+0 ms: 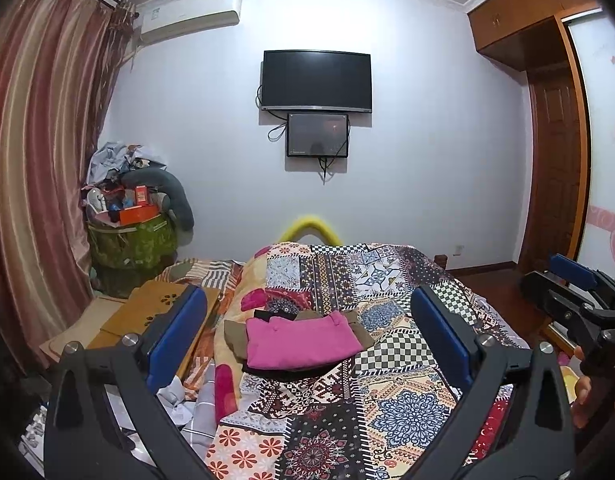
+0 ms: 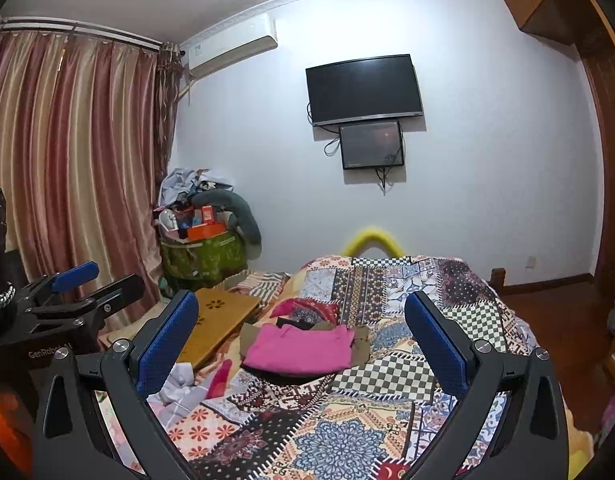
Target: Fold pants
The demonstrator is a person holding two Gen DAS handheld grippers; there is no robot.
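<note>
**Both grippers empty, folded pile ahead on bed**

Nearest the cams: left gripper (image 1: 307, 336) and right gripper (image 2: 301, 340), both w/ blue-padded fingers (image 1: 175, 336) spread wide apart, nothing between them and nothing touched. They hung above the near part of the patchwork quilt (image 1: 407, 404) on the bed.

Further on, well apart from both: pink pants (image 1: 301, 340), already folded flat, top of a small stack over an olive-brown garment (image 1: 233, 334) and a dark one. Long axis ran roughly left-right across both views. The pile sat straight ahead, approx centred between each gripper's fingers. Neither hand clearly nearer; can't tell.

Judgement: this pair looked done; a next move would mean reaching fwd and down.

Left wrist view alone showed the right gripper at its right edge w/ part of a hand (image 1: 583, 392). Right wrist view alone showed the left gripper at its left edge.

Far: wall-mounted TV (image 1: 316, 80), curtain (image 1: 39, 160).
</note>
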